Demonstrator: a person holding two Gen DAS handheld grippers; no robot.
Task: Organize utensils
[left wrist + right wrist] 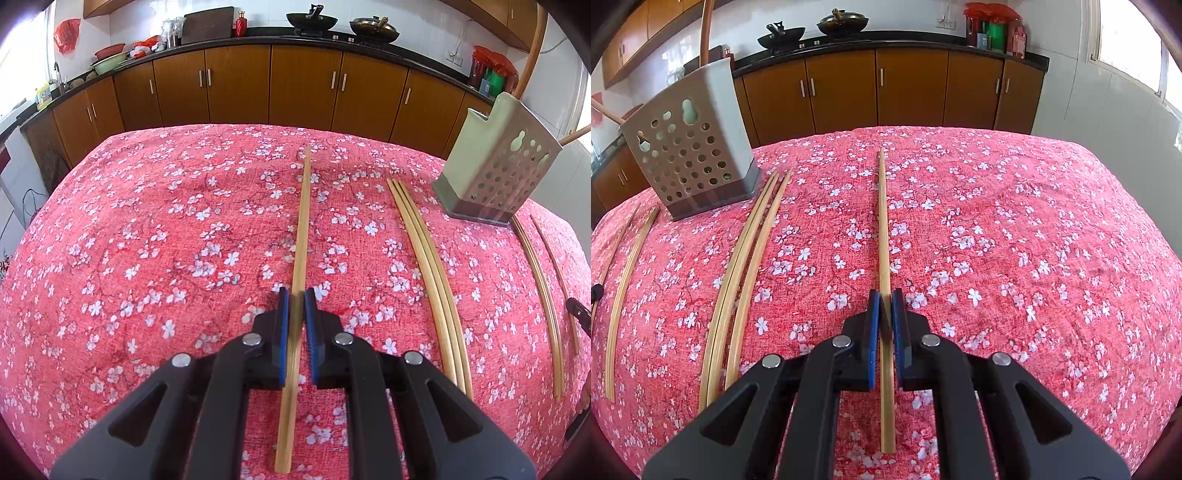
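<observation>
A red flowered tablecloth [147,240] is covering the table. The perforated utensil holder [495,162] is standing on it; three loose chopsticks [424,258] are lying beside the holder's base. The left gripper [294,295] is pinching one chopstick [303,221], well apart from the holder. The right gripper [885,295] is clamping another chopstick [884,229], on the holder's other side.

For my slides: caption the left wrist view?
Left gripper shut on a chopstick above the floral tablecloth, perforated holder at right.
</observation>
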